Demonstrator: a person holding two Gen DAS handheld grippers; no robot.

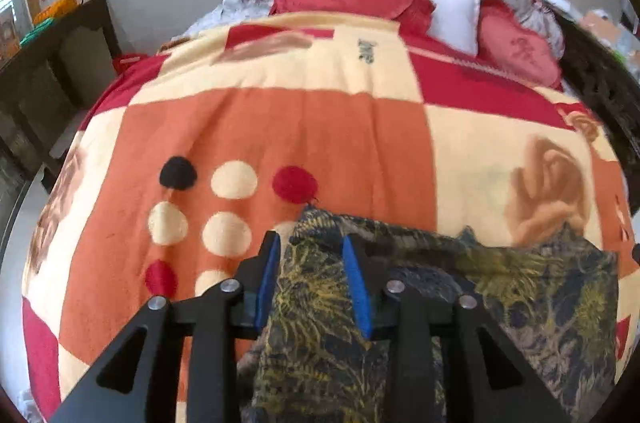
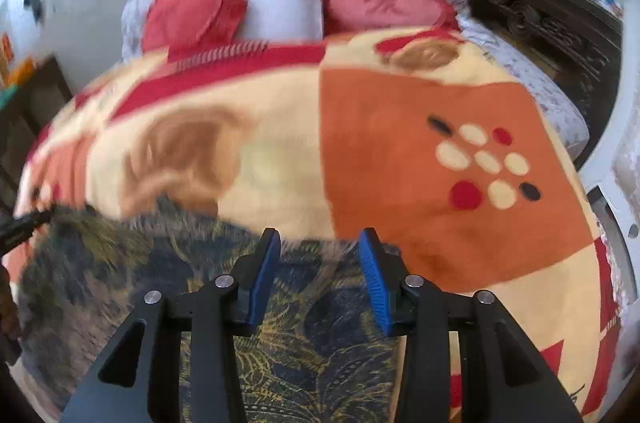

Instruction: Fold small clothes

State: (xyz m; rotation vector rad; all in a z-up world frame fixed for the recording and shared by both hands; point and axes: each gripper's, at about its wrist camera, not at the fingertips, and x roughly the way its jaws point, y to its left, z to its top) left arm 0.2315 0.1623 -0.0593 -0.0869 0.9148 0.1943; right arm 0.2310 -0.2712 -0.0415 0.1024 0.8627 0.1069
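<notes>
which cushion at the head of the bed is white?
The middle one: the square white cushion sits between the two red cushions, one to its left and one with dark stitched markings to its right.

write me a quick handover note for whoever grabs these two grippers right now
Left gripper: jaws apart, dark navy cloth garment with yellow leaf print lies between the blue pads, not pinched.
Right gripper: jaws apart over the same garment, nothing held.
Garment lies on the orange, cream and red patterned blanket at the near edge of the bed, still rumpled along its far edge.
Done: cannot tell how many folds are in.
Left: flatten it, finish the fold, set it aside.
</notes>
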